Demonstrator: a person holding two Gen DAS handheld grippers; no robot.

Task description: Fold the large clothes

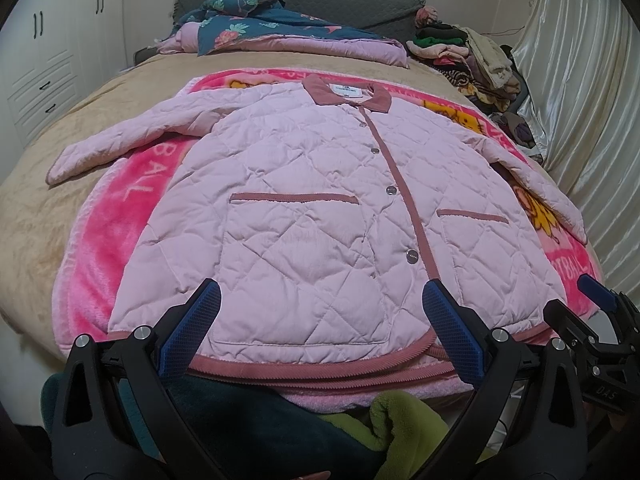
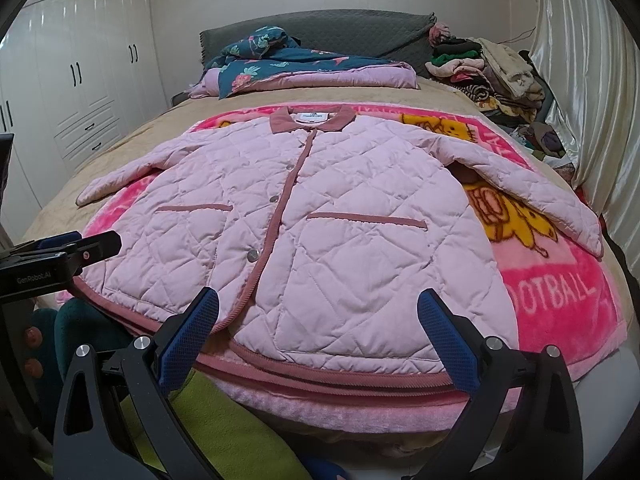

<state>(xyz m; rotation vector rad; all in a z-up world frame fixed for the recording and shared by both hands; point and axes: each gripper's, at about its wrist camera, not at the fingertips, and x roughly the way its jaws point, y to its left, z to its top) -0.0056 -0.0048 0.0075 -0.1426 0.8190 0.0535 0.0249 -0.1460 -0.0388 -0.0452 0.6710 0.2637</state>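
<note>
Hidden or cut off: the near edge of the bed (image 1: 36,208) sits behind both grippers; dark teal and green fabric (image 1: 404,420) at the bottom of both views is too cropped to identify.

Wardrobe (image 2: 80,80), far left: doors closed, contents unseen.

Left gripper (image 1: 320,308): jaws spread wide, holding nothing, poised just above the jacket's hem.

Pink quilted jacket (image 2: 320,220): front up, buttoned, sleeves spread, flat on a pink printed blanket (image 2: 560,292) covering the bed's middle.

Right gripper (image 2: 318,312): jaws wide apart, empty, near the hem on the jacket's right half.

Folded floral bedding (image 1: 256,28) at the headboard; heap of assorted clothes (image 1: 472,56), far right, individual items indistinct.
</note>
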